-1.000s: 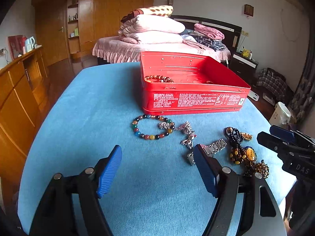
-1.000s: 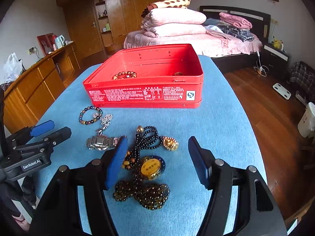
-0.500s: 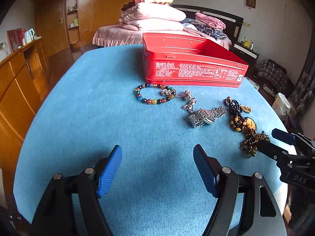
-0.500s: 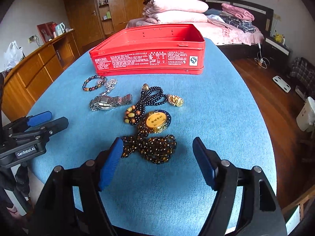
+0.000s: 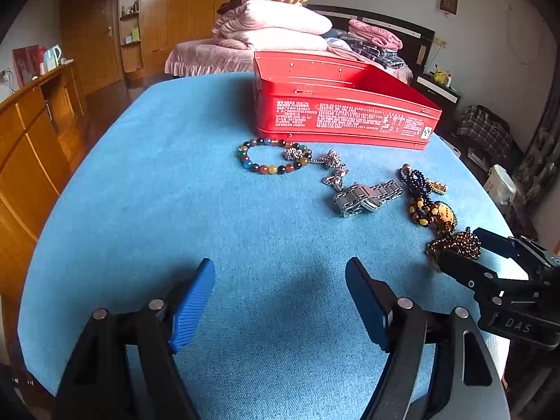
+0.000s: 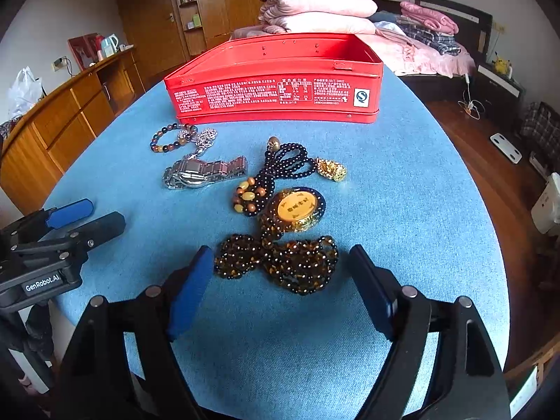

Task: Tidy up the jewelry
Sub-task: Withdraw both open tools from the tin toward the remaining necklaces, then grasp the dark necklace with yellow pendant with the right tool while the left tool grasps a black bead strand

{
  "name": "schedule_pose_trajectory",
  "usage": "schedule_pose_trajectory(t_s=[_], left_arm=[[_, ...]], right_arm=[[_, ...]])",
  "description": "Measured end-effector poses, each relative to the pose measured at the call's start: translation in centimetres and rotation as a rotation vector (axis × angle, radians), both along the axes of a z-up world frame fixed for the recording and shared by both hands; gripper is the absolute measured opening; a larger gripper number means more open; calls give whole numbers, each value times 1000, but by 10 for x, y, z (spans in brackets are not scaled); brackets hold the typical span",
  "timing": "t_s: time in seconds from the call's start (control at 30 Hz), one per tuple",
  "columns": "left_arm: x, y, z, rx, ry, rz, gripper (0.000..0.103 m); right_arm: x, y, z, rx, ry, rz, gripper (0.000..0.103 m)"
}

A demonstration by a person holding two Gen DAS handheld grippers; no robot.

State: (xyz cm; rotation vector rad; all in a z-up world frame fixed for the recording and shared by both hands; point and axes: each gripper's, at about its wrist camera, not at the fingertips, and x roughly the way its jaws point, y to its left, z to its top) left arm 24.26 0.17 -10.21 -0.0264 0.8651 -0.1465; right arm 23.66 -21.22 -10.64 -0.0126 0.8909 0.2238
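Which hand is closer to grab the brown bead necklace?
The right. Its hand-held gripper is open with the brown bead necklace right ahead; the left hand-held gripper faces bare blue cloth.

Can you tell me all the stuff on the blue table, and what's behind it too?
Tin box: one, red, open, far side of table.
Bead bracelet: one, multicoloured, before box.
Silver chain: one, touching bracelet.
Watch: one, silver, mid-table.
Black bead necklace: one, gold charm.
Brown bead string: one, gold medallion, nearest right tongs.
Bed: one, pink bedding, behind.
Left tongs: open, empty.
Right tongs: just opening, empty.
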Motion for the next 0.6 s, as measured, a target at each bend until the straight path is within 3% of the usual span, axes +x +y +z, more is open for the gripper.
schedule_pose_trajectory(t_s=[0.33, 0.6], left_arm=[[3, -1, -4, -8, 7, -4, 76], [8, -2, -3, -13, 7, -3, 76]], right_arm=[[14, 7, -4, -41, -30, -5, 79], [16, -2, -3, -61, -54, -14, 50]])
